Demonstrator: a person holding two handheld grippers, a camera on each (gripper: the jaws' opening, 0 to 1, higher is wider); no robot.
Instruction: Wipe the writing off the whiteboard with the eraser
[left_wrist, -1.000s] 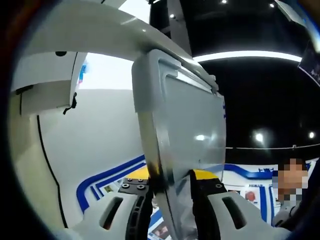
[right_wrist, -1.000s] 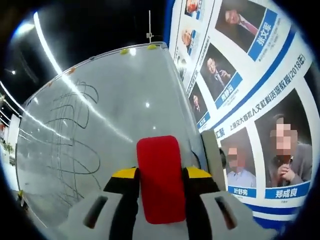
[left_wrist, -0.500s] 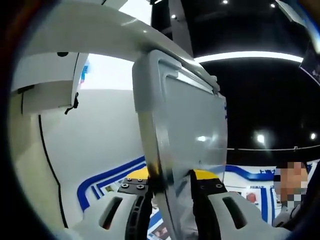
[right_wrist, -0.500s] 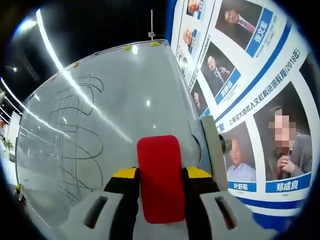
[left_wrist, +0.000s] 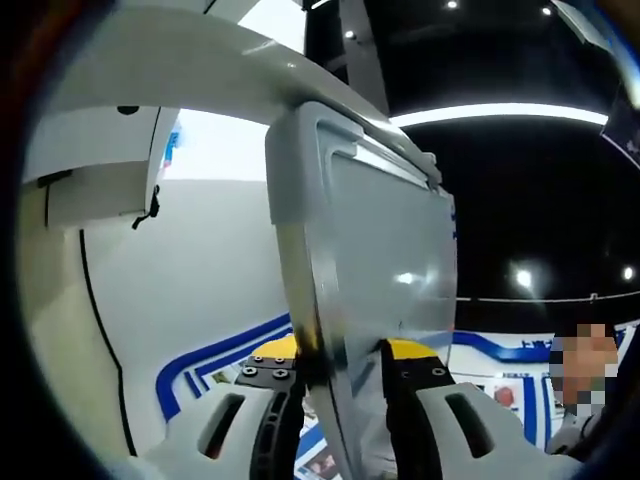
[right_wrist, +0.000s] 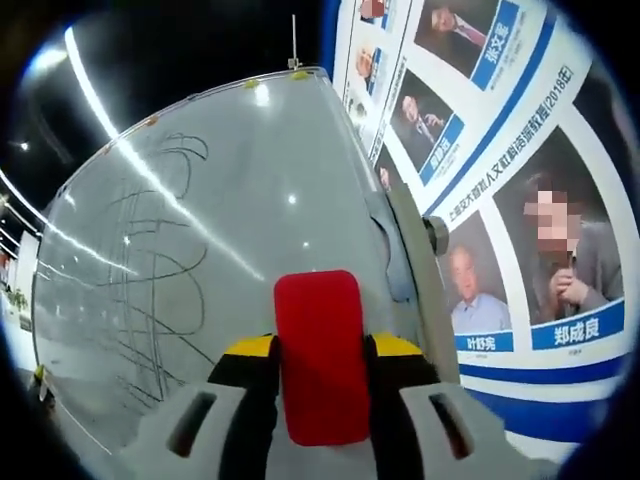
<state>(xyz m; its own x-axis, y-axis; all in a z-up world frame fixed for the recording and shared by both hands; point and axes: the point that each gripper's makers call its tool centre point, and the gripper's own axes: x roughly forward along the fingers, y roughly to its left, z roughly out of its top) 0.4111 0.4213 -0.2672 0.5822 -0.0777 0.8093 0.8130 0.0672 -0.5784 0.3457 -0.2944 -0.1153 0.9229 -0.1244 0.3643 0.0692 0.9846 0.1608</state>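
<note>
Now my right gripper (right_wrist: 318, 400) clamps the red eraser (right_wrist: 320, 355), my left gripper (left_wrist: 340, 400) pinches the whiteboard's (right_wrist: 230, 250) edge; next I press onto the scribbles (right_wrist: 150, 260).

The glossy grey-white whiteboard (right_wrist: 250, 230) mirrors streaks of ceiling light across its smooth face, over thin dark pen lines. The red rectangular eraser (right_wrist: 321, 355) in front of it looks matt and softly smooth, like felt or foam. The right gripper (right_wrist: 321, 375) clamping it has light grey plastic jaws with a satin finish, black inner faces and yellow tips. Right of the whiteboard, a printed wall poster (right_wrist: 520, 200) looks smooth. The left gripper (left_wrist: 342, 385), of the same plastic, pinches the whiteboard's shiny panel and matt pale plastic corner (left_wrist: 290, 170).
</note>
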